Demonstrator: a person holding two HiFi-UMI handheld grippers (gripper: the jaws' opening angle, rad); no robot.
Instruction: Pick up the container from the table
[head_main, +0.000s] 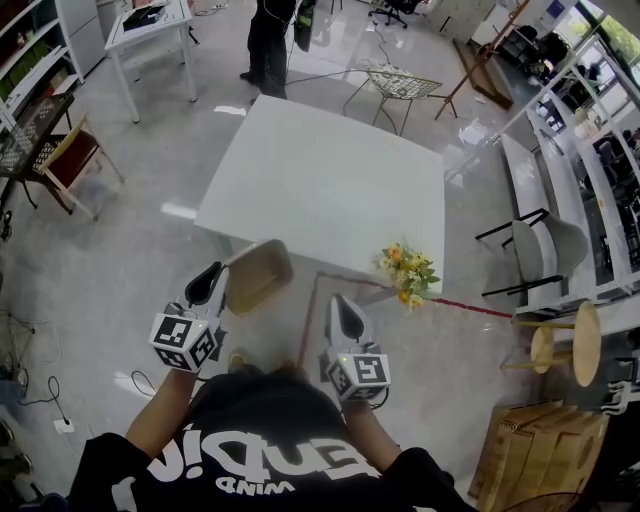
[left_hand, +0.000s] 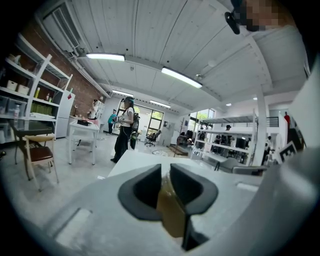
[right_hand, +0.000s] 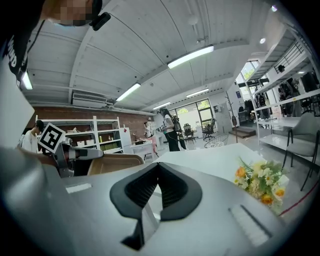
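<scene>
1. The tan container (head_main: 258, 275) hangs at the near left corner of the white table (head_main: 330, 180), gripped by its rim.
2. The left gripper (head_main: 218, 274) pinches that rim; in the left gripper view the tan wall fills the narrow slot between its dark pads.
3. The right gripper (head_main: 341, 300) sits just right of the container, apart from it, its jaws pressed together at the tips with nothing between them.
4. A bunch of yellow and orange flowers (head_main: 408, 272) lies at the table's near right edge.
5. Beyond the table's far side stands a person in dark clothes (head_main: 268, 45); a round wooden stool (head_main: 565, 345) stands off to the right.
</scene>
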